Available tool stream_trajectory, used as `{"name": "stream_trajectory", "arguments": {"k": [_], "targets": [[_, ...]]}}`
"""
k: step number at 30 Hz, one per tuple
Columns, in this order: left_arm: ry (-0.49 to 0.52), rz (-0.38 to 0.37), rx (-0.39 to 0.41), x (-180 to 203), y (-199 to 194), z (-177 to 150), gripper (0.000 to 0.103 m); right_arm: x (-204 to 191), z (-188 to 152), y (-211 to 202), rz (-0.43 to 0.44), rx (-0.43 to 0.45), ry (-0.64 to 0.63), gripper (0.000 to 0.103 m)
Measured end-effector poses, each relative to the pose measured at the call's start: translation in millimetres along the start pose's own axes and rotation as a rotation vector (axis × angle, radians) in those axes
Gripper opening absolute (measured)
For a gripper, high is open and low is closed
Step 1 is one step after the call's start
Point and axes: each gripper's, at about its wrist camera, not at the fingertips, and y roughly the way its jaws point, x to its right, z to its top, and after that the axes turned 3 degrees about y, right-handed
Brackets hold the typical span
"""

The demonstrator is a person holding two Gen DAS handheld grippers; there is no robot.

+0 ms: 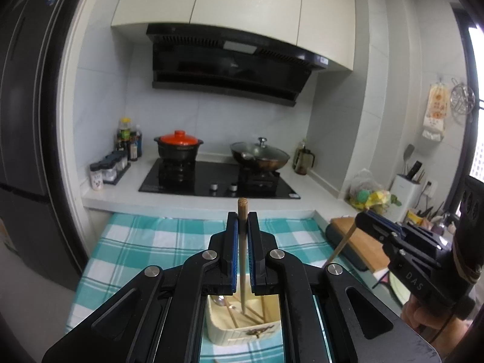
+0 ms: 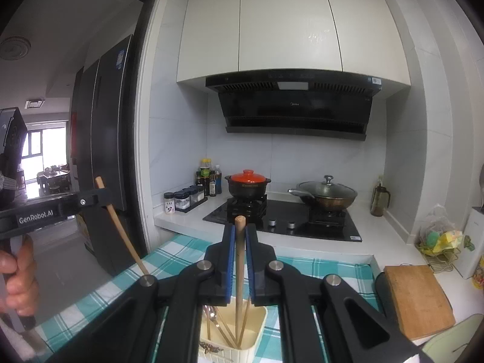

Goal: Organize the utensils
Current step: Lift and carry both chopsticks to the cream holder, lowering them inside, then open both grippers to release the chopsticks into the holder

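Two grippers, each clamped on a single wooden chopstick: that is what we see first. Our left gripper (image 1: 242,222) has its blue-padded jaws nearly together on the left chopstick (image 1: 243,242), which stands close to upright, blunt end poking above the fingertips and thin end pointing down into the cream utensil box (image 1: 242,326) directly beneath. Our right gripper (image 2: 239,236) is pinched just as tightly on the right chopstick (image 2: 240,266), also near vertical, its round top above the jaws and its tip inside the same box (image 2: 251,329).

Both grippers point forward and slightly downward toward the stove. In the right wrist view, the left gripper juts in from the left edge, its chopstick slanting down to the right, with a hand (image 2: 18,275) wrapped around the grip. In the left wrist view, the right gripper (image 1: 363,216) enters from the right edge, its chopstick slanting down to the left.

Inside the box lie more chopsticks (image 1: 239,317) and a metal spoon (image 1: 219,301). The box sits on a teal and white checked cloth (image 1: 145,242) over the counter. A wooden cutting board (image 2: 420,299) rests to the right. Farther back, we see a black hob (image 1: 217,178) carrying an orange-lidded pot (image 1: 178,145) and a glass-lidded wok (image 1: 260,152), with a range hood (image 1: 230,63) and white cabinets (image 1: 236,6) above.
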Motion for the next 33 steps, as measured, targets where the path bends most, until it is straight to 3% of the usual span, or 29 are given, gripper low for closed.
{"name": "stream_trajectory", "arguments": {"k": [3, 9, 12, 16, 17, 19, 21, 22, 26, 28, 33], "targets": [[-0.021, -0.008, -0.113, -3, 47, -11, 0.004, 7, -11, 48, 0.014, -0.100, 0.030, 0.007], [-0.063, -0.022, -0.354, -7, 128, -47, 0.004, 25, -54, 132, 0.018, -0.397, 0.086, 0.007], [-0.062, -0.015, -0.414, -7, 150, -64, 0.004, 33, -74, 158, 0.007, -0.484, 0.111, 0.007], [-0.073, -0.010, -0.447, -6, 162, -74, 0.005, 39, -87, 177, -0.012, -0.512, 0.132, 0.009], [-0.083, -0.011, -0.447, -7, 160, -75, 0.007, 39, -88, 179, -0.011, -0.507, 0.143, 0.009], [-0.099, -0.034, -0.445, -9, 150, -72, 0.021, 40, -86, 181, -0.016, -0.501, 0.163, 0.013], [-0.093, -0.030, -0.429, -11, 130, -67, 0.032, 40, -80, 174, -0.010, -0.478, 0.187, 0.037], [-0.082, -0.026, -0.421, -13, 118, -63, 0.039, 40, -75, 168, -0.003, -0.457, 0.196, 0.041], [0.010, -0.012, -0.412, -19, 55, -54, 0.049, 35, -52, 118, 0.015, -0.390, 0.157, 0.041], [0.063, -0.009, -0.404, -21, 18, -58, 0.062, 34, -43, 84, 0.024, -0.370, 0.135, 0.041], [0.177, 0.016, -0.436, -28, -55, -106, 0.067, 37, -47, -8, 0.024, -0.378, 0.070, 0.042]]}}
